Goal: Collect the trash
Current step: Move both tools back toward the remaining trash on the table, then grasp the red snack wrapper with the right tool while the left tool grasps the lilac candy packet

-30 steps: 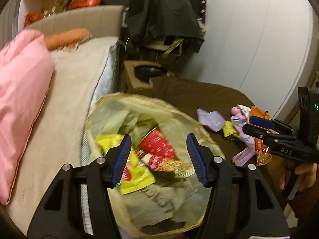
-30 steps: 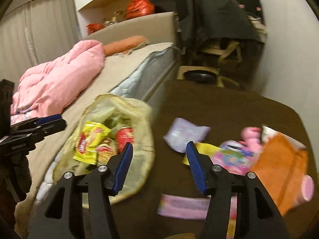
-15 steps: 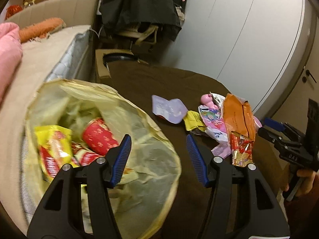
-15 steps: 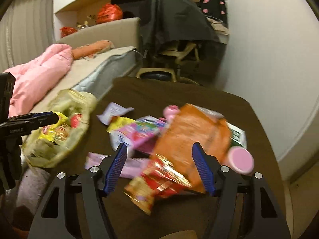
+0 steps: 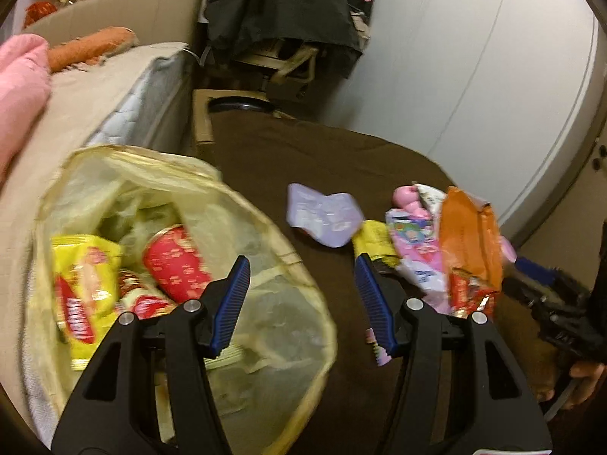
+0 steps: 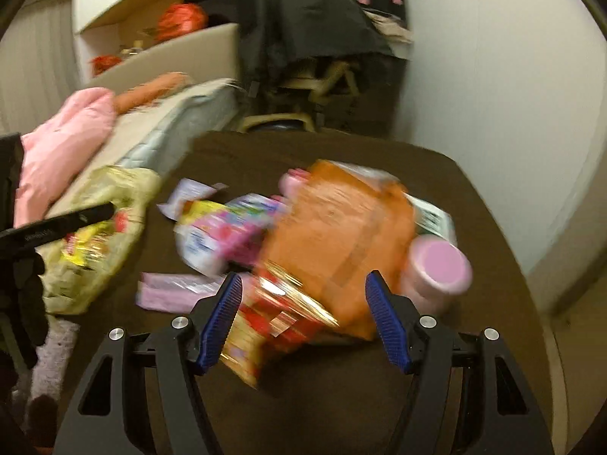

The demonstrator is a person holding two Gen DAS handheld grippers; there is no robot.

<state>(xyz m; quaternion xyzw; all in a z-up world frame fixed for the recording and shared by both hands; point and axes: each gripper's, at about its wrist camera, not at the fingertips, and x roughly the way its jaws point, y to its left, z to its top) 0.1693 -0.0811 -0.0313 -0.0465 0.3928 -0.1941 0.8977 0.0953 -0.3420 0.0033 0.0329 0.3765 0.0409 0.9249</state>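
A yellow translucent trash bag (image 5: 265, 322) stands open at the table's left edge, holding a yellow wrapper (image 5: 83, 288) and a red cup (image 5: 176, 261). My left gripper (image 5: 302, 258) is open and empty, over the bag's right rim. On the brown table (image 6: 341, 151) lies a pile: an orange bag (image 6: 341, 235), a red-gold wrapper (image 6: 280, 322), a pink-white pack (image 6: 224, 239), a purple wrapper (image 5: 322, 216), a flat pink wrapper (image 6: 174, 290) and a pink-lidded cup (image 6: 440, 269). My right gripper (image 6: 303, 276) is open low over the pile. The red-gold wrapper lies between its fingers, not pinched.
A bed (image 5: 95, 87) with a pink blanket (image 6: 64, 144) runs along the left, behind the bag. At the table's far end are a chair draped in dark clothing (image 5: 280, 11) and a cardboard box (image 5: 203, 121). A white wall (image 5: 474, 57) stands to the right.
Both grippers swung right. The left went from above the bag's mouth to its right rim. The right went from beside the bag to over the pile, its jaws a little wider.
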